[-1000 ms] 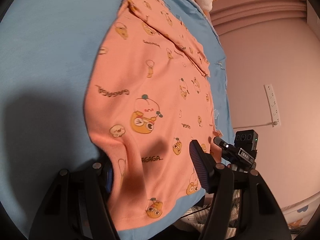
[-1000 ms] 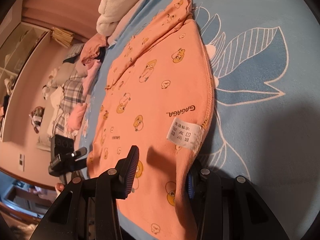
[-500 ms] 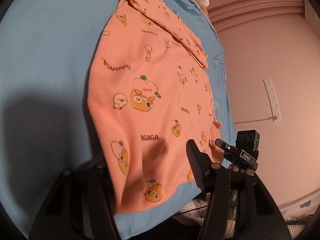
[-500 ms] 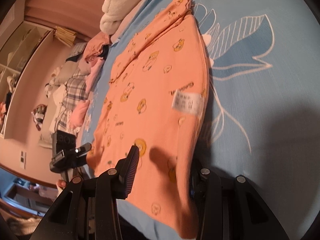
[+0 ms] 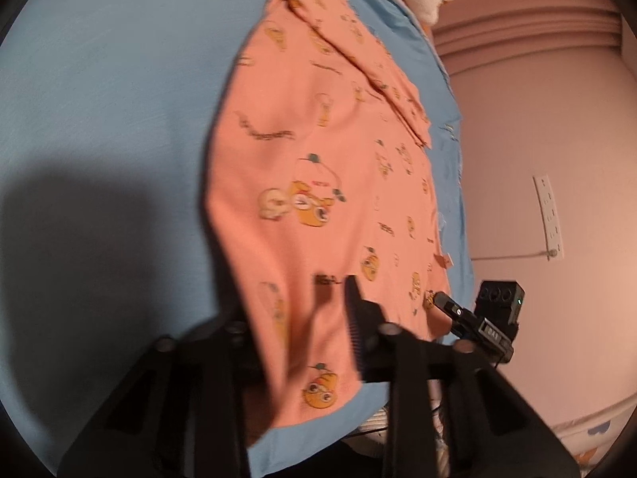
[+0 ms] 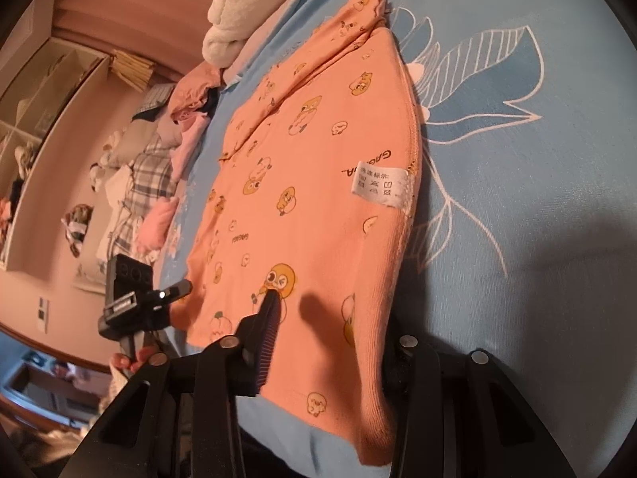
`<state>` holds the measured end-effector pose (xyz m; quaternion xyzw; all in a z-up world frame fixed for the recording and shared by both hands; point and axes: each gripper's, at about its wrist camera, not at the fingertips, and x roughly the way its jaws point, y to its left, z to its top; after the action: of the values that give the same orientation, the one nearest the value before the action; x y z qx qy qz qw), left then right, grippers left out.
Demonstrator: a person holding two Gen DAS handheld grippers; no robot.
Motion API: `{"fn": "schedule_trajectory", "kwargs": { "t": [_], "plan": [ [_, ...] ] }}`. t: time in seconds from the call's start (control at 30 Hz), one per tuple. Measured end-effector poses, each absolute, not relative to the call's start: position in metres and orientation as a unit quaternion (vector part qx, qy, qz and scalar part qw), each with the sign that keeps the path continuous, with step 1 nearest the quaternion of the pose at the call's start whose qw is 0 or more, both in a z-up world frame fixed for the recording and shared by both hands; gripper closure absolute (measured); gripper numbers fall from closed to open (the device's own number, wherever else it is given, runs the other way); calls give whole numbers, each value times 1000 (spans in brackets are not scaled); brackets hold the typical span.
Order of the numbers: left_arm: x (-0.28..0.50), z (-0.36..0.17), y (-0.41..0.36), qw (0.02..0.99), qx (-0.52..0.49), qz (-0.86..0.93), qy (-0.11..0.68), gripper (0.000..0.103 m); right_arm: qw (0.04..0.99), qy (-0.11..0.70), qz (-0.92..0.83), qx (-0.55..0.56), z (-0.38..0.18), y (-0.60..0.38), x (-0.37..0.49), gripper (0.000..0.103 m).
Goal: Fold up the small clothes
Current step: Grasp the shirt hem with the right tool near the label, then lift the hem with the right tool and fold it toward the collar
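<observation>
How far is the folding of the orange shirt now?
Done: the orange shirt lies spread flat on the blue sheet, one sleeve folded in. In hand: both grippers hold the near hem; the right gripper pinches one corner, and the left gripper is closing on the other. Left: lifting the hem and folding it over; more clothes wait beside the bed.

Each of the matte black plastic tongs, the left tongs (image 5: 302, 318) and the right tongs (image 6: 330, 330), has two broad angular fingers with triangular cut-outs and round silver screw heads along the upper edges. The inner pads (image 6: 267, 334) are dark and finely ribbed. Seen from the other tongs, each carries a boxy black camera block (image 5: 499, 302) with round lenses at about 12 o'clock, a small lit dot and a small plate with pale lettering below.
</observation>
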<state>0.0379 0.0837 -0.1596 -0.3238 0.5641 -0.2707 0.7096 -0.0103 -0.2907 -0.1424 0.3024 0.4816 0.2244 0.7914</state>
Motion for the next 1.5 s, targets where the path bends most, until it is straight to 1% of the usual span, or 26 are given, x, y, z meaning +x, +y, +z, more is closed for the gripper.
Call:
{"fn": "schedule_trajectory", "kwargs": {
  "t": [0.03,0.07,0.1,0.13,0.17,0.2,0.23,0.33,0.53,0.67,0.97,1.23,1.5],
  "plan": [
    [37,-161,86,709,-328,-266,565,94,796,478,223,298,-142,-290,-11,64],
    [37,-163,88,709,-332,-260,565,97,799,476,221,295,-141,-289,-12,64],
    [36,-165,90,707,-340,-257,565,98,802,475,218,290,-141,-288,-12,69],
    [36,-166,92,706,-345,-256,563,98,805,475,214,285,-141,-288,-13,76],
    [35,-166,92,707,-347,-253,562,98,806,475,211,284,-141,-289,-13,80],
    [35,-165,92,709,-346,-250,562,98,807,475,209,284,-141,-290,-14,87],
    [35,-163,91,711,-345,-247,561,98,808,474,208,283,-142,-291,-14,92],
    [36,-159,88,715,-345,-252,553,98,811,464,215,283,-139,-292,-16,96],
    [35,-147,90,712,-370,-294,520,98,815,414,254,314,-125,-296,-18,98],
    [34,-137,91,716,-375,-305,505,99,817,402,263,318,-118,-293,-14,98],
    [33,-109,88,728,-351,-329,488,99,812,355,292,360,-104,-296,-10,98],
    [30,-107,93,725,-357,-333,486,101,809,340,298,376,-101,-300,-10,98],
    [32,-107,93,731,-349,-323,488,102,806,348,291,381,-108,-302,-9,98]
  ]
}}
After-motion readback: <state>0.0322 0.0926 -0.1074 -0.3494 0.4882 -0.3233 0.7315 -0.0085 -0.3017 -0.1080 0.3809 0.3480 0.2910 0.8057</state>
